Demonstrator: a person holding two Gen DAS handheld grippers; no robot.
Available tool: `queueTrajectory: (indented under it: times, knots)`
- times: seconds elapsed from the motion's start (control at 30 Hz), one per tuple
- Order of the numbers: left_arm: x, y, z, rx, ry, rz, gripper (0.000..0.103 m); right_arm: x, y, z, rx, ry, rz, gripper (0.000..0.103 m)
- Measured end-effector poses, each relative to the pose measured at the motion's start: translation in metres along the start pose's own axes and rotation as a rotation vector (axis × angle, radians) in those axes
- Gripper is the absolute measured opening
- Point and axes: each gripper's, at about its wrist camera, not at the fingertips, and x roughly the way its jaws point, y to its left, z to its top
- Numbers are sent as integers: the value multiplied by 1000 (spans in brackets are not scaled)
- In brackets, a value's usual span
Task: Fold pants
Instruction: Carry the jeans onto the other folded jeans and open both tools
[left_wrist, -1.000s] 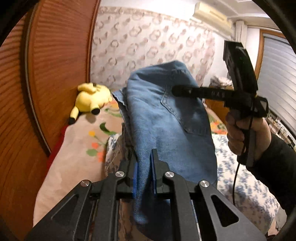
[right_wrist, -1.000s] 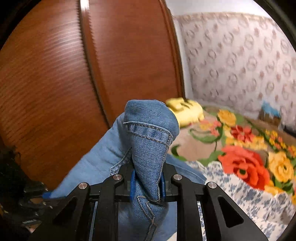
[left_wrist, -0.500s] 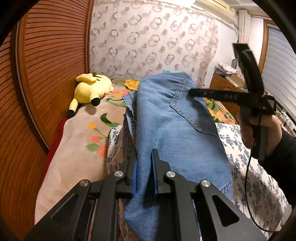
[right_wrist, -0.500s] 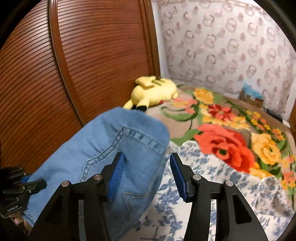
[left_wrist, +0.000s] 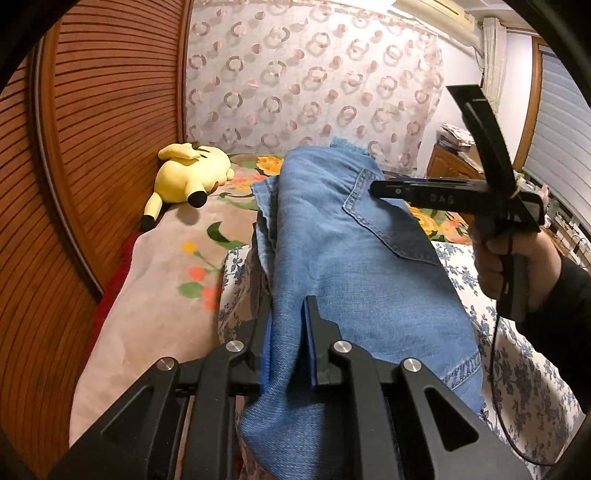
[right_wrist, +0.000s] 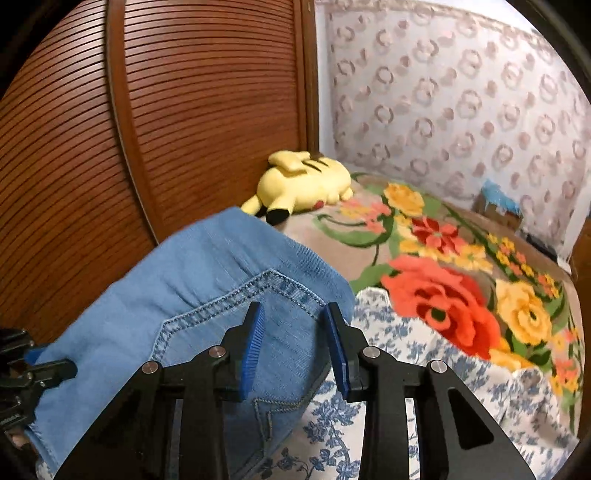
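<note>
Blue denim pants lie folded in a long bundle on the bed, back pocket up. My left gripper is shut on the near end of the pants. My right gripper is open, its blue pads either side of the pocket seam of the pants, just above the cloth and holding nothing. The right gripper also shows in the left wrist view, over the far part of the pants. The left gripper's tip shows at the left edge of the right wrist view.
A yellow plush toy lies by the brown slatted wardrobe door. The bed has a floral blanket and a blue-and-white flowered sheet. A patterned curtain hangs behind. A wooden cabinet stands at far right.
My right gripper let go of the pants' top fold and opened. The pants dropped from hanging upright to lying on the bed. My left gripper stayed shut on its end.
</note>
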Motion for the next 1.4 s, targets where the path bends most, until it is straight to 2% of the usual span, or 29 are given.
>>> queueTrajectory:
  times: [0.17,0.37,0.53,0.6,0.63,0.7,0.77,0.83,0.97,1.1,1.17,1.4]
  knots:
    - [-2,2,-1,-10,8,14,15,-27,0,4,33,-17,11,35]
    - [-15,-4,2,-6,-5,51,16,-78,13,-25,30,-52,15,35]
    - [-38,-11,2,-8,-46,53,37,-124,22,-56,46,-75,14,35]
    - [-49,-16,2,-3,-72,47,52,-143,26,-65,51,-87,8,35]
    - [-54,-18,2,0,-83,42,54,-151,28,-70,54,-94,5,35]
    - [-62,-23,2,4,-97,32,74,-171,33,-79,57,-106,-7,35]
    - [-71,-29,0,7,-120,23,84,-186,36,-88,61,-115,-18,35]
    - [-79,-36,-1,16,-133,23,88,-201,40,-95,67,-124,-26,35]
    - [-95,-49,-5,34,-162,36,103,-231,47,-113,76,-148,-48,45]
    - [-109,-64,-8,44,-176,14,103,-259,56,-135,81,-149,-82,53]
    - [-114,-73,-11,48,-173,-6,103,-273,60,-147,90,-157,-105,66]
    - [-127,-119,-31,68,-169,-29,103,-328,68,-184,137,-182,-160,72]
